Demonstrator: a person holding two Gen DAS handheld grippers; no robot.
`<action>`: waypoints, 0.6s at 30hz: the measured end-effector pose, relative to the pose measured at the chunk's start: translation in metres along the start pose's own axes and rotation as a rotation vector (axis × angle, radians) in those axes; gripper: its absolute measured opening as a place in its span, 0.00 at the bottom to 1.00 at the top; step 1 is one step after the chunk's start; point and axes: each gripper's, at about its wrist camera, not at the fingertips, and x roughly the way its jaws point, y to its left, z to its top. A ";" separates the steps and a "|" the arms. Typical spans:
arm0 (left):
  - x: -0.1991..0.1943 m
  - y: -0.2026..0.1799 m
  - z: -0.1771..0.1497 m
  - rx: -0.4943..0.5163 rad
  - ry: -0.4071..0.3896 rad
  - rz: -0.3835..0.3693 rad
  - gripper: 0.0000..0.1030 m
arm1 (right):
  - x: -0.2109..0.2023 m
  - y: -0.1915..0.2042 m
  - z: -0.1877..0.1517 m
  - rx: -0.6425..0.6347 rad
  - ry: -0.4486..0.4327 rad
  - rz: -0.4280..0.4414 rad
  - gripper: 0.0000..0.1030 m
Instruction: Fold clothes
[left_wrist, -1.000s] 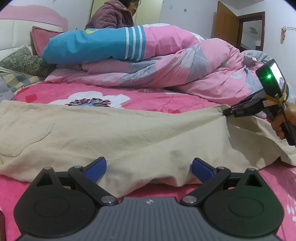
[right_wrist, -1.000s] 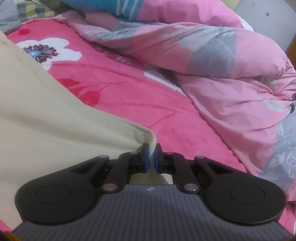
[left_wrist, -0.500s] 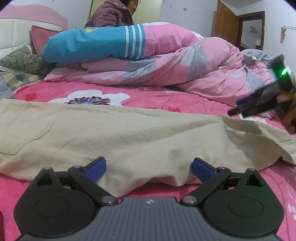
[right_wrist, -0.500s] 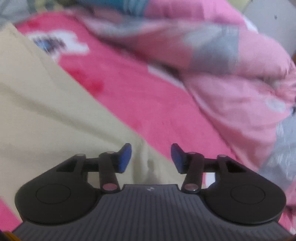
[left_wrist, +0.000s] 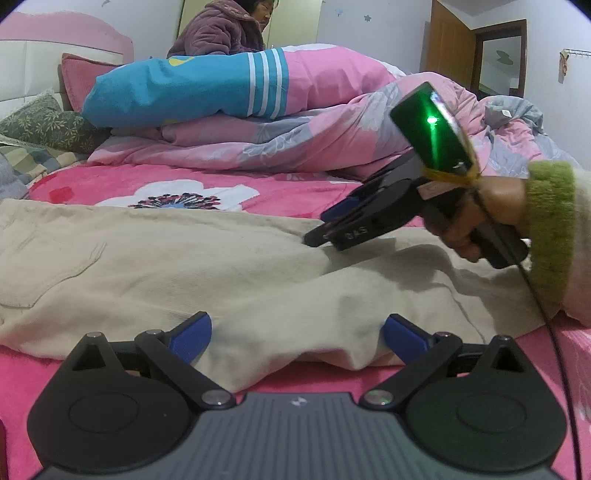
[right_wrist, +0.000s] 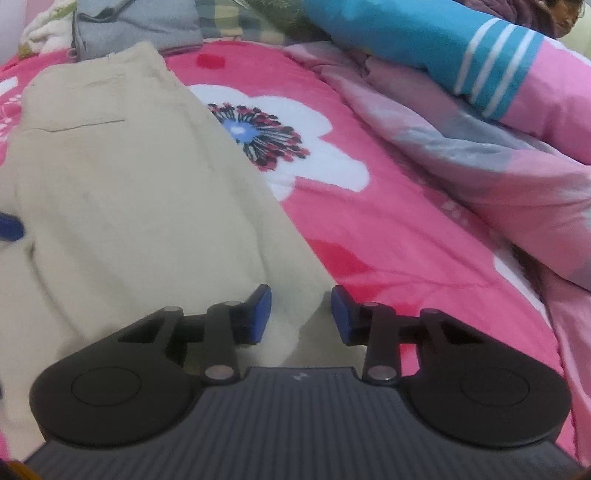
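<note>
Beige cotton trousers (left_wrist: 207, 273) spread flat over pink floral blanket (right_wrist: 388, 229), hem edge just ahead of left gripper (left_wrist: 295, 332), blue pads parted wide and empty. Right gripper (right_wrist: 301, 314) just been closing, still released, fabric fold seemingly between fingertips, untouched

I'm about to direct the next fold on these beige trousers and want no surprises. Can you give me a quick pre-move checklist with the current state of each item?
1. Beige trousers lie spread on the pink blanket: ok.
2. Left gripper open, with the near hem bulging between its pads: ok.
3. Right gripper free of cloth: ok. Its jaws have just been closing, nothing pinched.
4. Right gripper over the far edge of the trousers: ok.
5. Trousers smooth: not ok, creases near the right end.
6. Quilt clear of the trousers: ok.
</note>
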 end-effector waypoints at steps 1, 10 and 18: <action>0.000 0.000 0.000 0.000 0.000 0.000 0.98 | 0.002 -0.001 0.001 0.002 -0.001 0.006 0.33; 0.000 0.001 0.000 -0.003 -0.002 -0.002 0.98 | -0.004 0.010 0.005 -0.016 -0.020 -0.024 0.03; 0.000 0.000 0.001 -0.005 0.001 -0.003 0.98 | 0.025 0.014 0.006 -0.037 0.015 -0.095 0.05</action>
